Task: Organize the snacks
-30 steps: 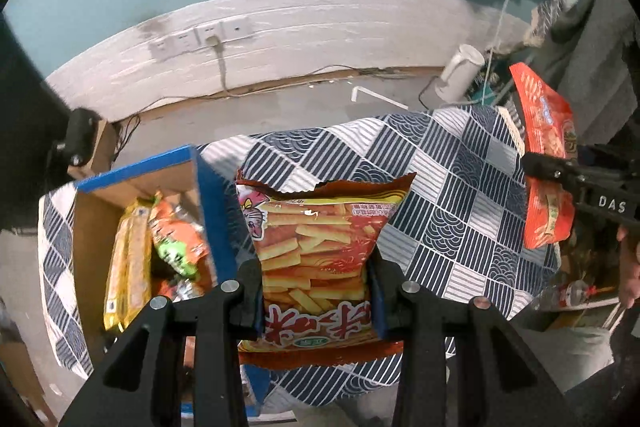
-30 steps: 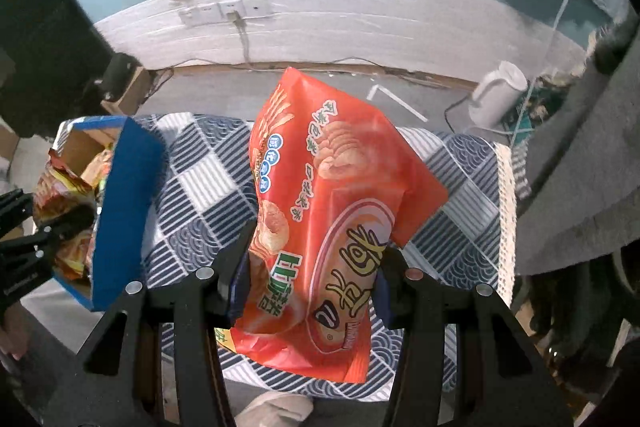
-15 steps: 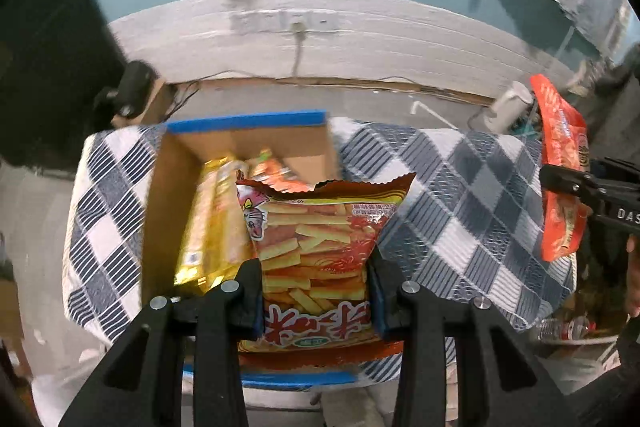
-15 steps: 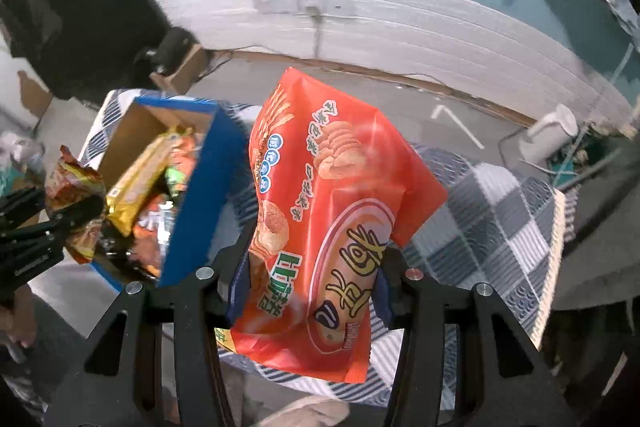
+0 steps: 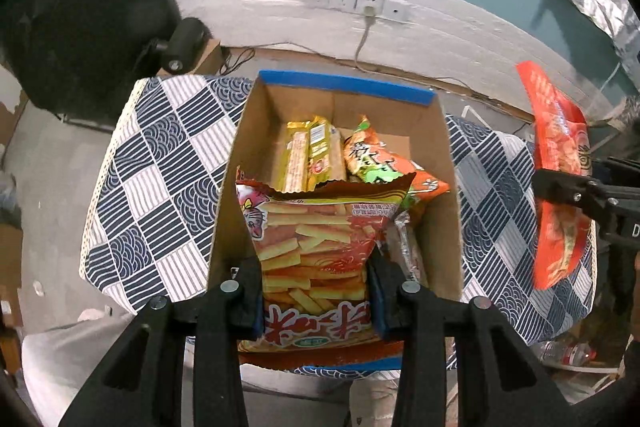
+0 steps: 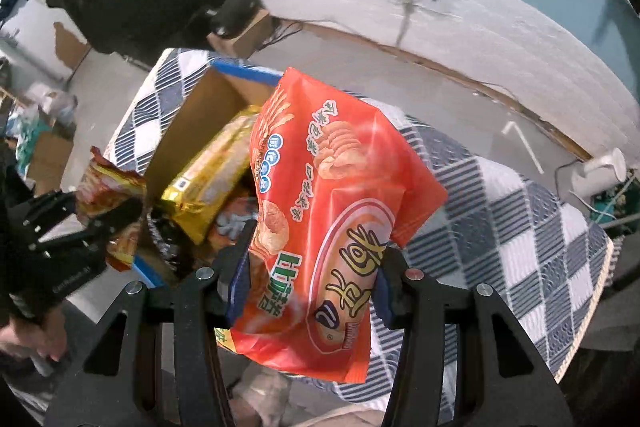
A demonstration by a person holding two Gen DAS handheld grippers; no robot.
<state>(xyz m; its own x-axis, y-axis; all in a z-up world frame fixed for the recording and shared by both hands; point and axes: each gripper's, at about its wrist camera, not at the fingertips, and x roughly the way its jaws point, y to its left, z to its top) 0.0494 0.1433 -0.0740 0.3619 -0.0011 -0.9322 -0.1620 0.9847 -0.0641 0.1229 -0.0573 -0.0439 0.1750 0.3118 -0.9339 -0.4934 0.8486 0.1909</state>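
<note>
My left gripper is shut on an orange fries-print snack bag and holds it over the near end of an open cardboard box with blue edges. Inside lie a yellow cracker pack and an orange-green bag. My right gripper is shut on a big red chip bag, held above the table to the right of the box. The right gripper and its bag show at the right of the left wrist view; the left gripper and its bag show at the left of the right wrist view.
The box stands on a table with a blue-and-white patterned cloth. Behind it are a white wall with sockets, a dark cabinet and a white kettle on the floor.
Both grippers have moved left with their bags. The left gripper's bag now hangs over the box opening instead of beside it; the right gripper's bag has come nearer the box.
</note>
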